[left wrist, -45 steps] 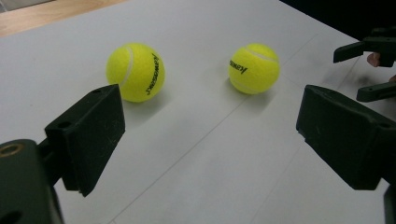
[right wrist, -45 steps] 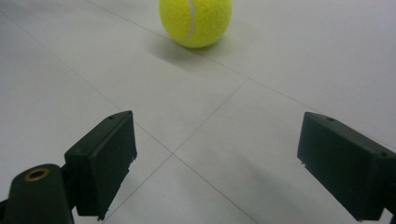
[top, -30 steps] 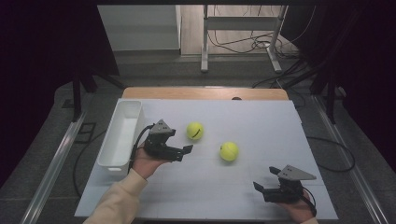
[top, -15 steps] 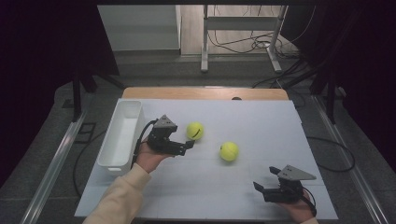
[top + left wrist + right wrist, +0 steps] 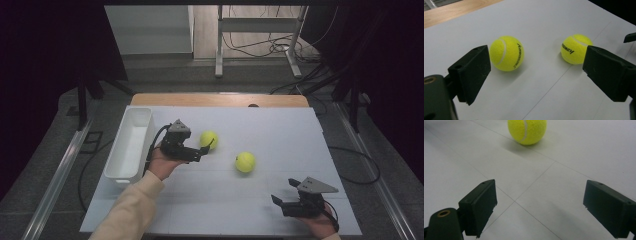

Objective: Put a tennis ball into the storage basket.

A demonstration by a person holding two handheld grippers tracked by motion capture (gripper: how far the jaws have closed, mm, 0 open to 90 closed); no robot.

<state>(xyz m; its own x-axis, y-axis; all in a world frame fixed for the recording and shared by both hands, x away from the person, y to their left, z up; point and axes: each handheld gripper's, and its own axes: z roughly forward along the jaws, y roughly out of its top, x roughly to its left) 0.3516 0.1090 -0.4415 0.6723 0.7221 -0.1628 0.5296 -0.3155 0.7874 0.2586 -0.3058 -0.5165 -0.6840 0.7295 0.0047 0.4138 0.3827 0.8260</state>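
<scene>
Two yellow tennis balls lie on the white table sheet [image 5: 260, 130]. My left gripper [image 5: 203, 150] is open just short of the left ball [image 5: 209, 139], its far jaw tip close to the ball's side. In the left gripper view, that ball [image 5: 507, 53] sits ahead of the left jaw, outside the open gap of the gripper [image 5: 539, 72], and the other ball [image 5: 575, 48] lies farther off. The right ball [image 5: 245, 162] rests mid-table. Near the front right edge my right gripper [image 5: 283, 191] is open and holds nothing, with the right ball [image 5: 527, 130] well ahead of the gripper [image 5: 537, 207].
A long white bin [image 5: 129, 145] stands along the table's left side, beside my left hand. A wooden strip [image 5: 220, 100] runs along the far edge. A black jaw tip of the other gripper [image 5: 630, 37] pokes in at the right of the left gripper view.
My left gripper has moved right toward the left ball, closing the gap to it. Both balls and the right gripper have stayed put.
</scene>
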